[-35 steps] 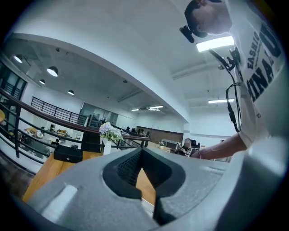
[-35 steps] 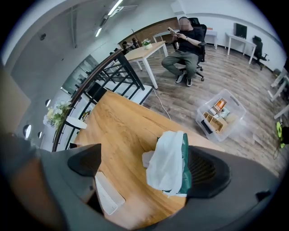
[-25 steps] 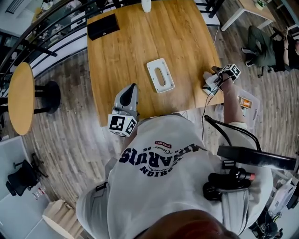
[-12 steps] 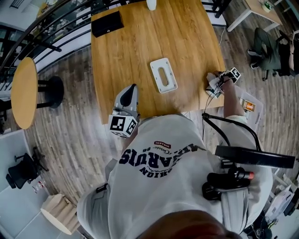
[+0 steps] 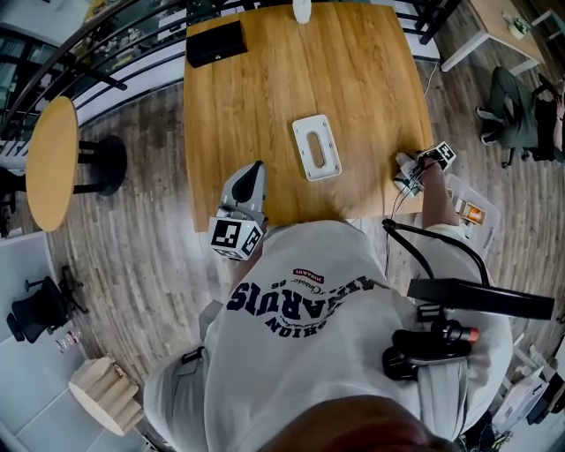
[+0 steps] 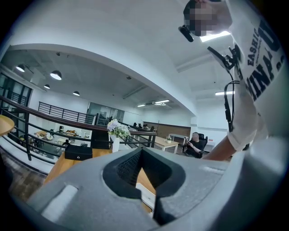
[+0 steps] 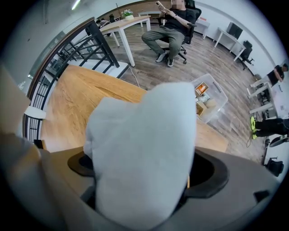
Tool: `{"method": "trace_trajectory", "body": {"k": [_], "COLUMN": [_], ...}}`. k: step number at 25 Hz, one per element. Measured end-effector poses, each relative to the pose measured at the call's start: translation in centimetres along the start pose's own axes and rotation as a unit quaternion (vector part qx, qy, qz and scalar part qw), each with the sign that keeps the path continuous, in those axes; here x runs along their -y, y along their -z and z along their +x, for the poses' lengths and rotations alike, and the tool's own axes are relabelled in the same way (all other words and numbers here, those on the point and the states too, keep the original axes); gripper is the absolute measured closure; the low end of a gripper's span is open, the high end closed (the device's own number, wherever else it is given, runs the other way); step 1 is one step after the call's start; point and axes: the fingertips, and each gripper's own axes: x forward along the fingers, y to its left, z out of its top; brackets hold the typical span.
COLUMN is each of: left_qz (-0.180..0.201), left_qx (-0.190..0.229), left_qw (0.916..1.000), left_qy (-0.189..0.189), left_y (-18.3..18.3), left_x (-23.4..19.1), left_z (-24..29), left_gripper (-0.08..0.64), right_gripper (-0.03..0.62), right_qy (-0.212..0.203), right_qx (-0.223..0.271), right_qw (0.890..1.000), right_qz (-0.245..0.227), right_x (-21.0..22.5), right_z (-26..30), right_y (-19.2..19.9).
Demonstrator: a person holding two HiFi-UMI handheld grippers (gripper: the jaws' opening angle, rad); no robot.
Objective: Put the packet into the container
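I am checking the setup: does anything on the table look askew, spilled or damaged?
Nothing looks spilled or damaged. The white container lies slightly askew to the edges of the table. The right hand-held gripper holds the packet at the table's right edge.

A white rectangular box with a slot in its top (image 5: 317, 147) lies near the middle of the light wooden table (image 5: 256, 97). A flat black box (image 5: 216, 42) sits at the table's far left corner, and a white vase (image 5: 302, 11) stands at the middle of its far edge. The left gripper (image 5: 253, 169) is over the near edge, left of the slotted box. The right gripper (image 5: 406, 169) is at the right edge, with a pale soft packet (image 7: 140, 149) between its jaws. On the floor right of the table stands a clear plastic bin (image 5: 459, 187). A round wooden side table (image 5: 48, 163) stands to the left. A metal railing (image 5: 115, 53) runs behind.
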Motion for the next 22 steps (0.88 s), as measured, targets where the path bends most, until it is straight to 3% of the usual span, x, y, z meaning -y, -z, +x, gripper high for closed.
{"method": "trace_trajectory", "body": {"k": [7, 11, 12, 13, 22], "left_qz": [-0.007, -0.006, -0.005, -0.004, -0.002], "left_qx": [-0.001, 0.000, 0.000, 0.001, 0.007], "left_qw": [1.0000, 1.0000, 1.0000, 1.0000, 1.0000], "left_qy": [-0.001, -0.004, -0.004, -0.004, -0.001], "left_y": [0.19, 0.32, 0.29, 0.21, -0.28], "left_x": [-0.04, -0.15, -0.19, -0.20, -0.02], "left_z": [0.10, -0.01, 0.00, 0.03, 0.14], "left_gripper": [0.563, 0.563, 0.563, 0.563, 0.563], "right_gripper": [0.006, 0.012, 0.159, 0.220, 0.241], "right_qy": [0.005, -0.003, -0.007, -0.010, -0.008], "right_qx": [0.001, -0.013, -0.017, -0.020, -0.016], "right_qw": [1.000, 0.999, 0.998, 0.996, 0.995], "right_qz": [0.000, -0.049, -0.066, -0.081, -0.095], "right_x": [0.34, 0.09, -0.05, -0.17, -0.40], "right_z": [0.58, 0.54, 0.51, 0.46, 0.07], "right_y": [-0.34, -0.12, -0.07, -0.06, -0.29]}}
